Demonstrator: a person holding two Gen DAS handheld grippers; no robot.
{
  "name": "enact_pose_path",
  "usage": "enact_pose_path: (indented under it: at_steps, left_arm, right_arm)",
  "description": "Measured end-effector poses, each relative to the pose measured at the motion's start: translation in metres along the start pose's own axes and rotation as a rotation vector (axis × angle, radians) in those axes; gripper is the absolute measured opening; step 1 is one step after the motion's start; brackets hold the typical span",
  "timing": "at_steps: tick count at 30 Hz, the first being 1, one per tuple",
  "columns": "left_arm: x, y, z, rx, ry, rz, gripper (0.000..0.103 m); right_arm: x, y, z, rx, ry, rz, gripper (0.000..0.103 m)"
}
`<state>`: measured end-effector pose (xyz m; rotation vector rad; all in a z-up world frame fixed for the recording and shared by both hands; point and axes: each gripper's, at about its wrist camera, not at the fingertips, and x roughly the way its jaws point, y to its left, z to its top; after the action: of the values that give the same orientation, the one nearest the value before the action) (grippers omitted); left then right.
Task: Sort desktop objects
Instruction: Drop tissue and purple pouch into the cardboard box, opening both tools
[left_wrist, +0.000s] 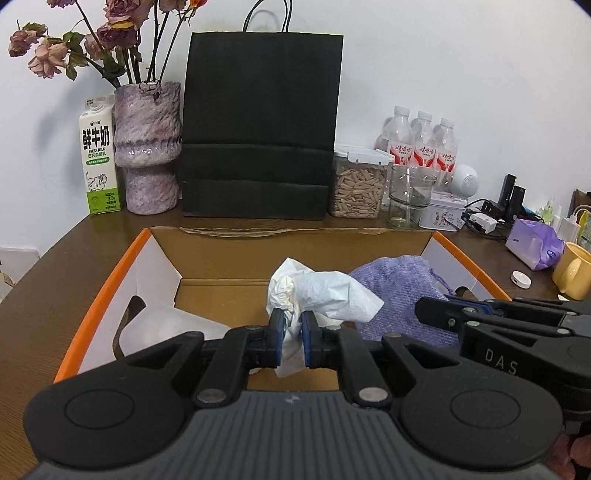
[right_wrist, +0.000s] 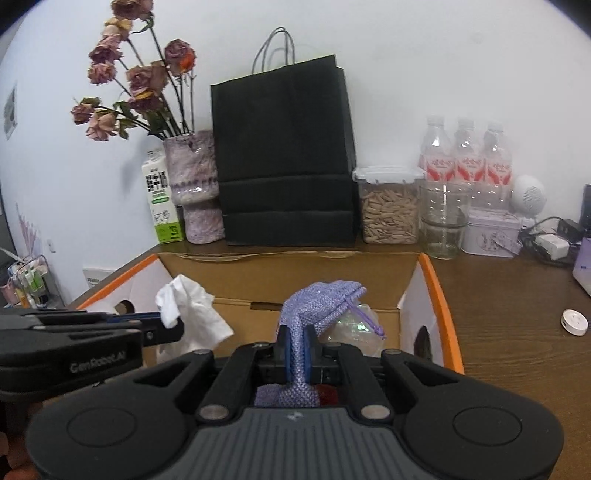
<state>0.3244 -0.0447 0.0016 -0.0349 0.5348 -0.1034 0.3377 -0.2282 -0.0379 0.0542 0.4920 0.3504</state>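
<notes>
My left gripper (left_wrist: 293, 328) is shut on a crumpled white tissue (left_wrist: 321, 291) and holds it over the open cardboard box with orange edges (left_wrist: 99, 291). My right gripper (right_wrist: 295, 350) is shut on a purple knitted drawstring pouch (right_wrist: 317, 302) and holds it over the same box (right_wrist: 439, 306). In the right wrist view the left gripper (right_wrist: 162, 321) and its tissue (right_wrist: 192, 306) are at the left. In the left wrist view the pouch (left_wrist: 399, 291) and the right gripper (left_wrist: 436, 310) are at the right. A clear plastic item (right_wrist: 351, 328) lies in the box under the pouch.
Along the wall stand a milk carton (left_wrist: 98, 162), a purple vase of dried roses (left_wrist: 147, 147), a black paper bag (left_wrist: 258, 125), a seed jar (left_wrist: 358, 184), a glass jar (left_wrist: 410, 195), water bottles (left_wrist: 421, 140) and a tin (left_wrist: 443, 214). A yellow mug (left_wrist: 574, 269) and a white cap (left_wrist: 521, 278) sit right of the box.
</notes>
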Motion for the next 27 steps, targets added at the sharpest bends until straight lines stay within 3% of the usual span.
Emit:
enact_pose_path:
  at_steps: [2, 4, 5, 7, 8, 10, 12, 14, 16, 27]
  left_arm:
    - [-0.001, 0.001, 0.001, -0.006, -0.006, 0.004, 0.020]
    - [-0.005, 0.003, 0.001, -0.014, -0.021, -0.012, 0.039]
    - [-0.007, 0.003, 0.002, -0.016, -0.028, -0.015, 0.054]
    - [-0.011, 0.001, 0.003, -0.004, -0.046, 0.013, 0.061]
    - [-0.013, 0.001, 0.003, 0.003, -0.051, 0.023, 0.064]
    - [-0.015, 0.002, 0.005, -0.003, -0.065, 0.043, 0.070]
    - [-0.019, 0.003, 0.006, -0.008, -0.089, 0.080, 0.088]
    - [-0.022, 0.004, 0.007, -0.016, -0.119, 0.122, 0.103]
    - [-0.027, 0.007, 0.008, -0.025, -0.150, 0.126, 0.103]
    - [-0.033, 0.005, 0.010, -0.025, -0.163, 0.143, 0.103]
  right_arm:
    - [-0.003, 0.000, 0.000, -0.001, -0.001, -0.008, 0.010]
    - [-0.005, 0.002, 0.000, -0.001, 0.000, -0.011, 0.019]
    - [-0.006, 0.002, 0.000, -0.001, 0.002, -0.015, 0.022]
    - [-0.009, 0.002, 0.001, 0.006, 0.004, -0.016, 0.048]
    - [-0.010, 0.002, 0.002, 0.011, 0.001, -0.037, 0.052]
    - [-0.014, -0.001, 0.004, 0.021, -0.009, -0.067, 0.070]
    - [-0.018, -0.006, 0.007, 0.045, -0.020, -0.081, 0.088]
    - [-0.023, -0.009, 0.009, 0.057, -0.028, -0.095, 0.095]
    - [-0.028, -0.011, 0.011, 0.068, -0.039, -0.097, 0.103]
    - [-0.035, -0.003, 0.013, 0.039, -0.048, -0.080, 0.103]
